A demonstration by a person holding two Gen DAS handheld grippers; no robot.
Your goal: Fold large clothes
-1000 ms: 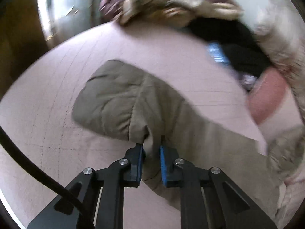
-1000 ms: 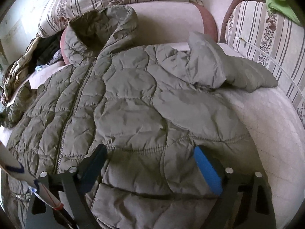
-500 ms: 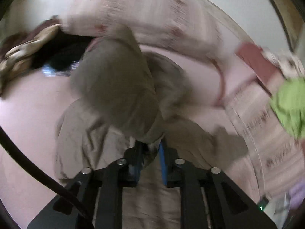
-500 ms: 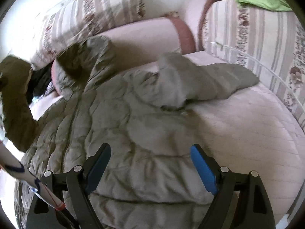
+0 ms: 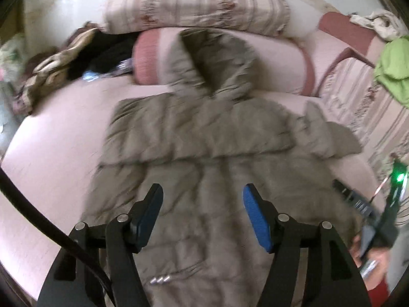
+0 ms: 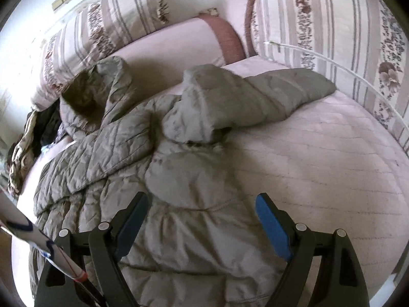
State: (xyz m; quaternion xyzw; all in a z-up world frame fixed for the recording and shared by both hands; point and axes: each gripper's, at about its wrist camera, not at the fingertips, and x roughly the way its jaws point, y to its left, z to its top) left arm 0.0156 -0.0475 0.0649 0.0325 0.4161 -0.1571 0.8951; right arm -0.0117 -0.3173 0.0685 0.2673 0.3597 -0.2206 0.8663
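Observation:
A large olive quilted jacket [image 5: 204, 168] [image 6: 179, 179] lies spread on the pink bed, hood [image 5: 212, 58] [image 6: 97, 94] up against the bolster. One sleeve [image 5: 194, 130] [image 6: 107, 153] lies folded across the chest; the other sleeve [image 6: 268, 97] [image 5: 329, 138] sticks out to the right. My left gripper [image 5: 203, 204] hovers above the jacket's lower body, its jaws opening with nothing between them. My right gripper [image 6: 202, 215] hangs open over the jacket's right side, gripping nothing. In the left wrist view the right gripper's body [image 5: 375, 220] shows at the right edge.
A pink bolster [image 5: 276, 61] [image 6: 179, 43] and striped floral cushions [image 5: 194, 0] [image 6: 332, 30] line the back and right. A heap of dark and patterned clothes [image 5: 71, 58] [image 6: 28, 138] sits at the far left, a green cloth [image 5: 393, 69] on the right cushion. Bare mattress [image 6: 319, 168] lies right of the jacket.
My left gripper carried the left sleeve across over the jacket's chest, then let it go and opened. My right gripper shifted slightly and stayed open.

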